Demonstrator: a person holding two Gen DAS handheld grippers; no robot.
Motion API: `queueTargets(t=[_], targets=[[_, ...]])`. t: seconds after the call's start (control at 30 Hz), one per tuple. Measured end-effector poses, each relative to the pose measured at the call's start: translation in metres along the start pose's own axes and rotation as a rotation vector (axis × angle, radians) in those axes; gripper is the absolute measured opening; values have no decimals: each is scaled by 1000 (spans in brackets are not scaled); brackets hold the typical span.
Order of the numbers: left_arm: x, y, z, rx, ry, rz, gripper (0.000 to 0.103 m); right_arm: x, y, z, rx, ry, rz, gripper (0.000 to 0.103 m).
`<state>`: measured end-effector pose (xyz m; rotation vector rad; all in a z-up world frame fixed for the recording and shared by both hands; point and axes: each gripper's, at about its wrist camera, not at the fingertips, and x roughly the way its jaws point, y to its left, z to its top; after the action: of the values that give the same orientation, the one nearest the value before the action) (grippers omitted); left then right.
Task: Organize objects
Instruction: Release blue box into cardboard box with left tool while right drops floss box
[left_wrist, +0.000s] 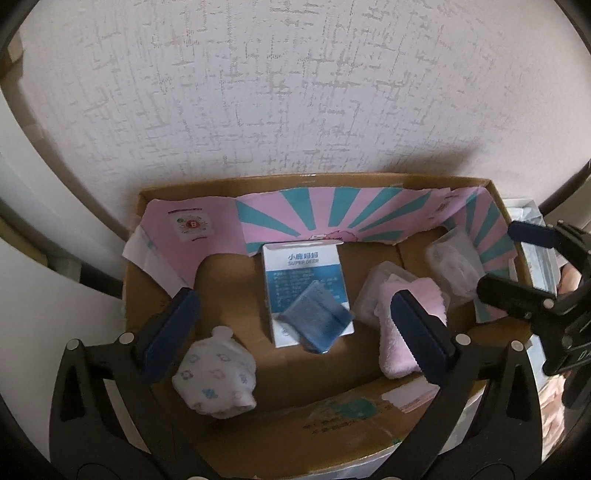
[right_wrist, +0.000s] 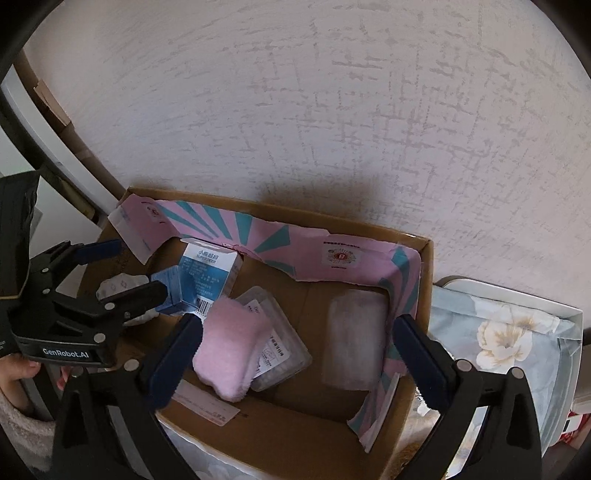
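An open cardboard box (left_wrist: 229, 435) (right_wrist: 295, 435) lined with pink-and-teal card holds several items: a white-and-blue "Super Deer" box (left_wrist: 295, 269) (right_wrist: 210, 266) with a small blue packet (left_wrist: 317, 325) on it, a white patterned pouch (left_wrist: 216, 376), a pink fluffy cloth (left_wrist: 400, 354) (right_wrist: 231, 347) lying on a clear plastic case (right_wrist: 280, 354), and a frosted clear pack (left_wrist: 452, 264) (right_wrist: 352, 339). My left gripper (left_wrist: 295, 332) hovers open and empty over the box. My right gripper (right_wrist: 295, 350) is open and empty above the box's right half; it also shows in the left wrist view (left_wrist: 517, 258).
A textured white wall (left_wrist: 295, 92) rises right behind the box. A floral-print package (right_wrist: 506, 339) in a white tray sits to the right of the box. White furniture edges lie to the left.
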<state>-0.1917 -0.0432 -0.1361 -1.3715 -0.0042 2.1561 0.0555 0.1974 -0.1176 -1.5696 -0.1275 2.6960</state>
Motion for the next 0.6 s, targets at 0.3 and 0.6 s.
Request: queueTargets(t=[0.3, 0.6], targets=[[12, -26, -9, 11, 11, 9, 103, -2, 2, -1, -7, -3, 10, 103], [0, -32, -9, 10, -2, 10, 103, -11, 3, -2, -8, -13, 22, 102]])
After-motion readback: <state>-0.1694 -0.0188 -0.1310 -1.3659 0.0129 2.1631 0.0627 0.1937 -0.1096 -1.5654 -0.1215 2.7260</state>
